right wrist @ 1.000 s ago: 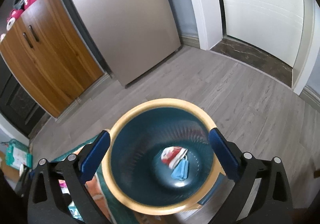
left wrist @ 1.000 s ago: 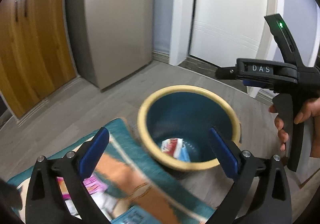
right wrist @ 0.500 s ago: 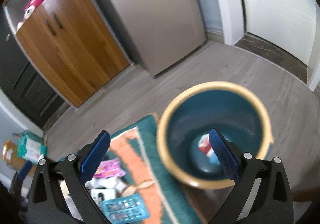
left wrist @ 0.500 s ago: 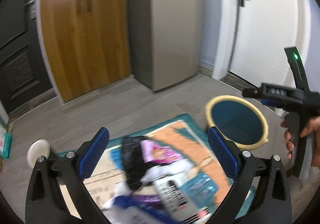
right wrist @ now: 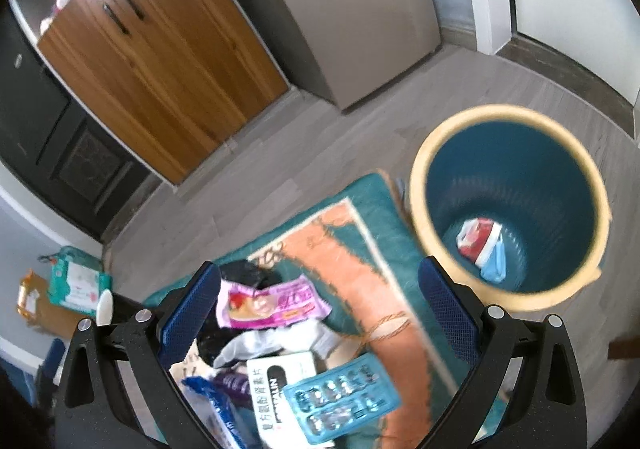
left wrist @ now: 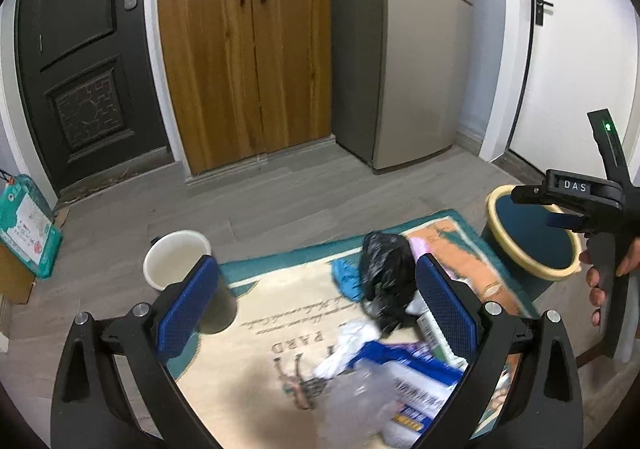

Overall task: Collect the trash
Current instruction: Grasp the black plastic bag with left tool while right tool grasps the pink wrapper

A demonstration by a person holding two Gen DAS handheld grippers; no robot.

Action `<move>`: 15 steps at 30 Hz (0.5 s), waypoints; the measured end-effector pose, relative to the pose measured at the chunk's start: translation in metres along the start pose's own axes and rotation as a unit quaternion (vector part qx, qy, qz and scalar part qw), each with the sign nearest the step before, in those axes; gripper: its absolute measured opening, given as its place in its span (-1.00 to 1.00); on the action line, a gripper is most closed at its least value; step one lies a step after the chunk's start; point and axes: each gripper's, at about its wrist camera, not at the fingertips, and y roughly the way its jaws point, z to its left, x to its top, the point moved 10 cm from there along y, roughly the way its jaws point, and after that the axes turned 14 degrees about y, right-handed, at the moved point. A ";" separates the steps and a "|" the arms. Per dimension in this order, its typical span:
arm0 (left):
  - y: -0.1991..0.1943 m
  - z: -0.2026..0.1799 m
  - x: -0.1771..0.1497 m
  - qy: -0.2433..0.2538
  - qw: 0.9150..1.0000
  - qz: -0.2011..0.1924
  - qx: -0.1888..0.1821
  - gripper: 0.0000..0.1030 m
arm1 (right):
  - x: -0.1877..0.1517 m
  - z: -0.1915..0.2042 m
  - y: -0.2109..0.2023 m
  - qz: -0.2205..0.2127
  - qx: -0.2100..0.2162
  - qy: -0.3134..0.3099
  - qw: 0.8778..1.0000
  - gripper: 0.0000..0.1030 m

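Trash lies in a heap [left wrist: 392,337] on the rug [left wrist: 280,313] on the floor; I see a black bag [left wrist: 386,273], a pink wrapper [right wrist: 272,303], a white box [right wrist: 280,381], a blue pill sheet [right wrist: 344,401] and a blue and white pack [left wrist: 416,377] all mixed up and touching each other; some of it is too blurry for me to tell what it is. My left gripper [left wrist: 316,309] hangs over the heap with its blue pads far apart and it has hold of nothing; a white cup [left wrist: 178,259] stands on the floor at the rug's edge, just beside the left pad. My right gripper [right wrist: 320,321] is wide open too and holds nothing; it hangs above the pink wrapper and the white box. In the left view I see this same gripper out to the side, held in a hand [left wrist: 608,281] right by the bin. The bin [right wrist: 508,205] is blue inside with a yellow rim; it stands just beside the rug's corner; a red and white wrapper [right wrist: 474,239] and a light blue scrap [right wrist: 496,269] lie at its bottom. Behind are a wooden cupboard [left wrist: 244,49], a grey fridge [left wrist: 416,65] and a dark door [left wrist: 80,57].
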 end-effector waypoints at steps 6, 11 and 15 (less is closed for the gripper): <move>0.010 0.007 -0.016 -0.004 1.000 0.016 -0.008 0.88 | -0.025 0.024 0.026 0.019 -0.008 -0.035 0.999 0.90; 0.029 0.004 -0.020 0.013 0.999 0.029 -0.014 0.89 | -0.037 0.046 0.046 0.026 -0.020 -0.095 0.995 0.90; 0.046 -0.002 -0.026 0.019 0.999 0.045 -0.021 0.89 | -0.049 0.062 0.064 0.039 -0.023 -0.135 0.990 0.90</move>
